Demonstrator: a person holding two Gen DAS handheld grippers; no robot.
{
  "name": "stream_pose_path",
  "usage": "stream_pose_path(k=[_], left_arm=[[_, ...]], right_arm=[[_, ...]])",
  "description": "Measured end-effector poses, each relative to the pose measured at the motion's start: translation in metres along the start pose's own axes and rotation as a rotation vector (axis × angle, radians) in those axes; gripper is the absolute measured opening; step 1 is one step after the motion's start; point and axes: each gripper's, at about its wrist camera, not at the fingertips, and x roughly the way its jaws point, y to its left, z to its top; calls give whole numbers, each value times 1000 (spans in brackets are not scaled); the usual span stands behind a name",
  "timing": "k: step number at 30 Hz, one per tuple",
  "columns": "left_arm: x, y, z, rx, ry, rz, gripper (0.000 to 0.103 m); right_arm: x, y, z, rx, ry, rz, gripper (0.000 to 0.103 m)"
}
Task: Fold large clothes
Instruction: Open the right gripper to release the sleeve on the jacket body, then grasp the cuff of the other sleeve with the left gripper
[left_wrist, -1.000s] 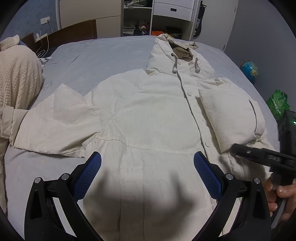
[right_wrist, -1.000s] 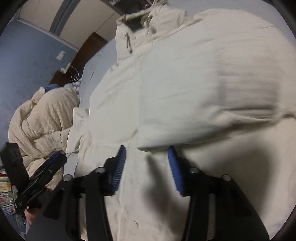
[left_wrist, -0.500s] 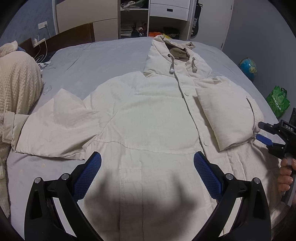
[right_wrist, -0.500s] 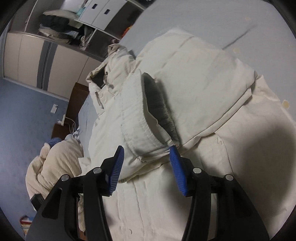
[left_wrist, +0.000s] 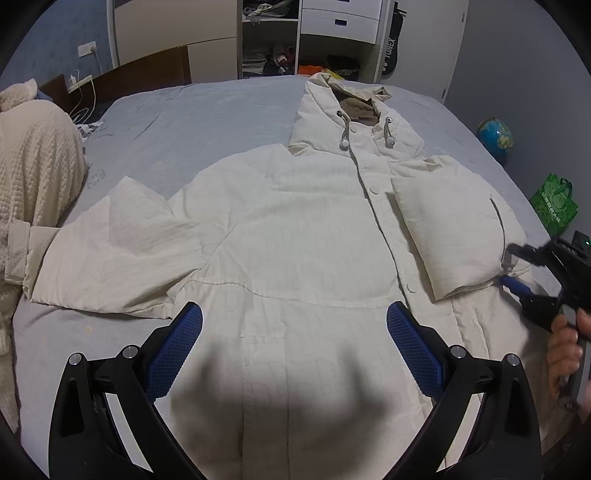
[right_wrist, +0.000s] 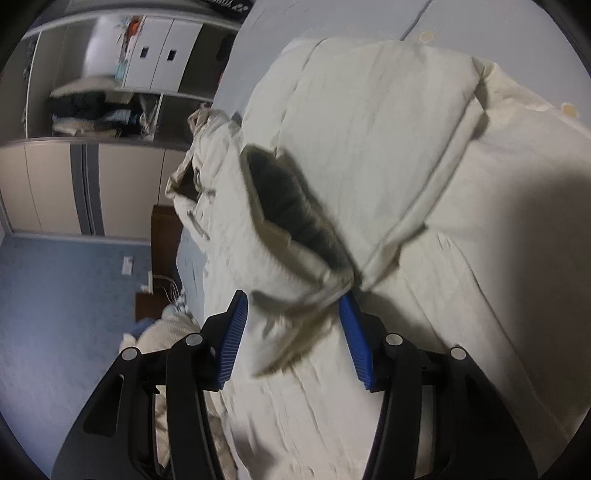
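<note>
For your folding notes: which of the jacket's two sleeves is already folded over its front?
The sleeve by the right claw; the other sleeve lies spread sideways.

Dim indoor light, heavy fisheye bending, dark shadows below, right view seemingly motion-blurred.

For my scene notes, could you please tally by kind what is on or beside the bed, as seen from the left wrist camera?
Cream hooded coat: 1
Cream knitted blanket: 1
Blue globe: 1
Green bag: 1
Grippers, left gripper and right gripper: 2
Total: 6
</note>
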Motion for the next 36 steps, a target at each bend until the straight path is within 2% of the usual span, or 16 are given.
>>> stream_pose_path(k=[3,4,5,6,9,15,20,23,26,27,30,33,36], left_arm=[[0,4,1,-14,0,1,96],[0,4,1,-19,-1,1,96],[-1,6,1,-23,-2,0,96],[-2,7,1,-27,-4,3,96],[-3,12,3,-41,-8,8,96],[-5,24,7,-87,-17,16,96],[-6,39,10,-105,-19,83,96],[-8,55,12,-137,-23,124,96],[-9,74,12,-193,-21,137,96],[-9,78,12,-207,-20,140,96],[-9,99,10,-270,-10,154,96],[-8,115,8,-337,2,148,96],[-6,127,6,-394,14,129,96]], right_arm=[[7,-4,5,65,-10,13,47],[7,-1,6,64,-23,20,43],[6,4,7,40,-44,18,32],[5,11,8,4,-58,18,25],[5,35,10,-103,-77,4,19],[10,104,0,-367,-68,2,15],[29,162,-41,-603,12,23,15],[48,178,-66,-699,68,1,15],[77,187,-94,-782,141,-41,18],[86,188,-103,-800,171,-49,23],[102,187,-122,-821,248,-52,47],[104,187,-135,-839,278,-31,53],[100,178,-140,-853,290,-26,54]])
